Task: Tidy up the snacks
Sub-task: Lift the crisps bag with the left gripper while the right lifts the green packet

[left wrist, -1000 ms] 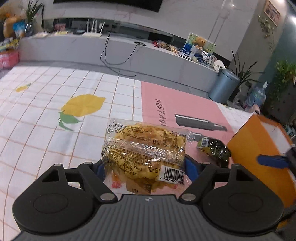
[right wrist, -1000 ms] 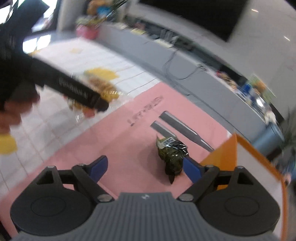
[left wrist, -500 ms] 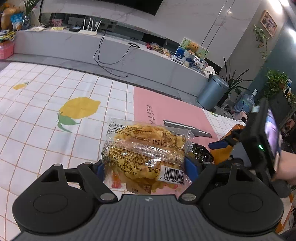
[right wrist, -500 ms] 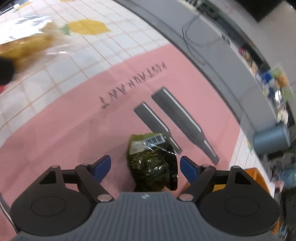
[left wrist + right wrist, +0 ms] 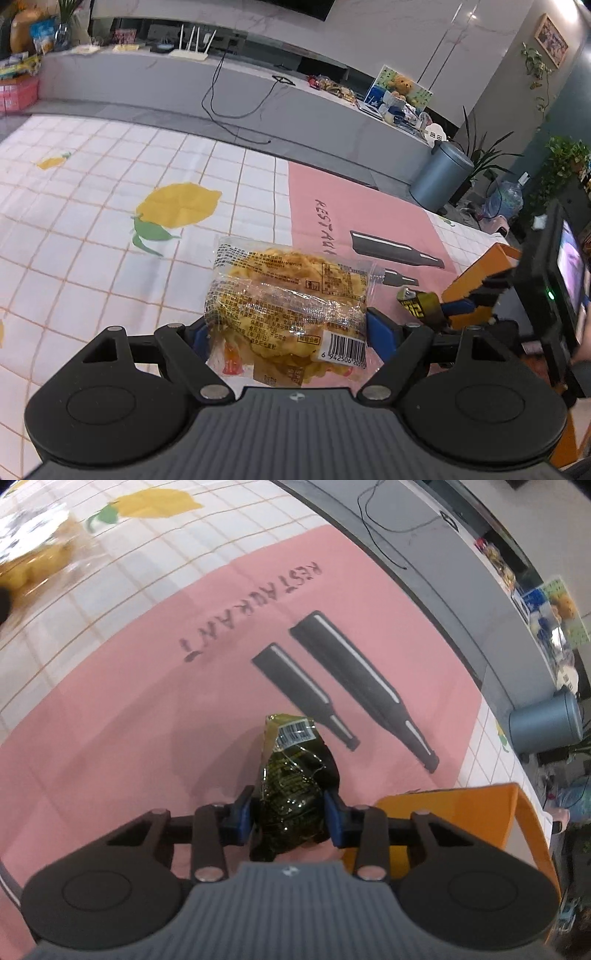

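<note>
left gripper [image 5: 288, 338] grips barcode 6 942506 snack pack [image 5: 290, 295] | cloth [image 5: 129, 701] reads restaurant

Pink cloth [image 5: 129, 716] ahead lies bare – orange box [image 5: 517, 812] walls off the right claw's [image 5: 290, 814] right side

Pink mat [image 5: 147, 709] on tabletop: dark lettering "RESTAURANT", full word in right wrist view, cut to "RESTAU" in left wrist view. Clear snack packet [image 5: 291, 302]: barcode label, digits "6 942506 20..." readable; small print illegible. Dark green packet [image 5: 295, 775]: barcode sticker, digits unreadable.
</note>
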